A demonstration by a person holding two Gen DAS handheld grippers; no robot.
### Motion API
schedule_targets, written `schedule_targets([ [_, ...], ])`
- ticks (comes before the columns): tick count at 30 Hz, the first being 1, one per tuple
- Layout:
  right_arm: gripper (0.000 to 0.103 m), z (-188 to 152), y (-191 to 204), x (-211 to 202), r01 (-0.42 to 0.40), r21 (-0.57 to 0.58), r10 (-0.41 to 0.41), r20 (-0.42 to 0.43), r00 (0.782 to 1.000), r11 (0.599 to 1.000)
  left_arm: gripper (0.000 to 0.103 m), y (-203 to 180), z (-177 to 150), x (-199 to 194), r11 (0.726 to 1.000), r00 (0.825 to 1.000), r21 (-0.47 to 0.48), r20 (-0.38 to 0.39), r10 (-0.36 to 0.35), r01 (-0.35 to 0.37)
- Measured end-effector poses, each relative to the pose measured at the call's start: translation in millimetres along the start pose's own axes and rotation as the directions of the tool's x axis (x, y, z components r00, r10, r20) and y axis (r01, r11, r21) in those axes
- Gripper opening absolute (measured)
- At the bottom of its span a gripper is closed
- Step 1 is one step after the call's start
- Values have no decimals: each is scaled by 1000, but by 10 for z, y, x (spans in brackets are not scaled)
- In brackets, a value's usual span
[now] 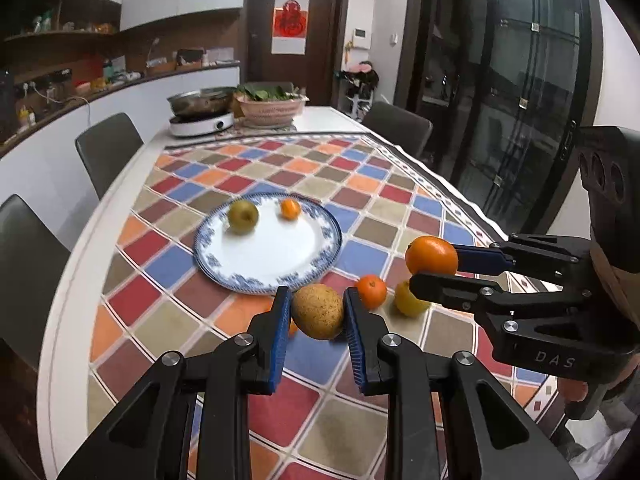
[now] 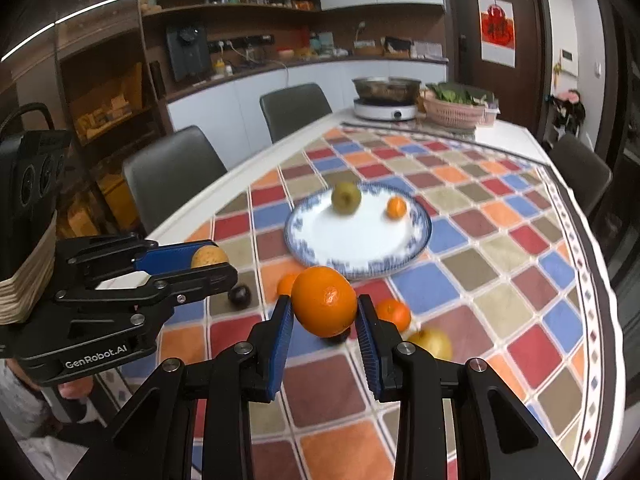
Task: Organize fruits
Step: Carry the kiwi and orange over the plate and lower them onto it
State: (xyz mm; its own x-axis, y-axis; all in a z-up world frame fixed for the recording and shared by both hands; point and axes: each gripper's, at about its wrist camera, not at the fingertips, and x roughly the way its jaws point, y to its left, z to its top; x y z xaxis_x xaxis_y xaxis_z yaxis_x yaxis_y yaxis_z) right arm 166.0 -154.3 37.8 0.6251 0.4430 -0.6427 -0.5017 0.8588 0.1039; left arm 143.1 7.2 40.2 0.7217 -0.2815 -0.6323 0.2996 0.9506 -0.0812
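Note:
My left gripper (image 1: 318,312) is shut on a brown speckled pear (image 1: 318,311) and holds it above the checkered cloth, just short of the blue-rimmed white plate (image 1: 272,258). My right gripper (image 2: 325,308) is shut on a large orange (image 2: 324,301); it also shows in the left wrist view (image 1: 432,257). On the plate (image 2: 352,246) lie a green apple (image 1: 243,216) and a small tangerine (image 1: 290,209). On the cloth lie a small orange (image 1: 372,290), a yellow fruit (image 1: 409,300), another tangerine (image 2: 287,283) and a dark round fruit (image 2: 240,294).
At the table's far end stand a hot pot on a cooker (image 1: 202,114) and a basket of greens (image 1: 272,106). Grey chairs (image 1: 106,152) line the left side, one (image 1: 400,126) the right. The cloth's wavy edge (image 1: 452,184) runs near the table's right side.

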Motion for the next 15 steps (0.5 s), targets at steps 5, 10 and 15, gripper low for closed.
schedule_targets([
  [5,33,171,31,-42,-2,-18,2,39,999,1000,27,45,139,-41,1000,999,11,27,21,-21],
  [10,33,367,1,-31,5,-24,-3,64,998,1000,27,101,283,-15,999,999,13,38,35,-35],
  [15,33,548,-63,45,8,-32,-5,68,998,999,27,165,423,75,999,999,10,37,35,-35],
])
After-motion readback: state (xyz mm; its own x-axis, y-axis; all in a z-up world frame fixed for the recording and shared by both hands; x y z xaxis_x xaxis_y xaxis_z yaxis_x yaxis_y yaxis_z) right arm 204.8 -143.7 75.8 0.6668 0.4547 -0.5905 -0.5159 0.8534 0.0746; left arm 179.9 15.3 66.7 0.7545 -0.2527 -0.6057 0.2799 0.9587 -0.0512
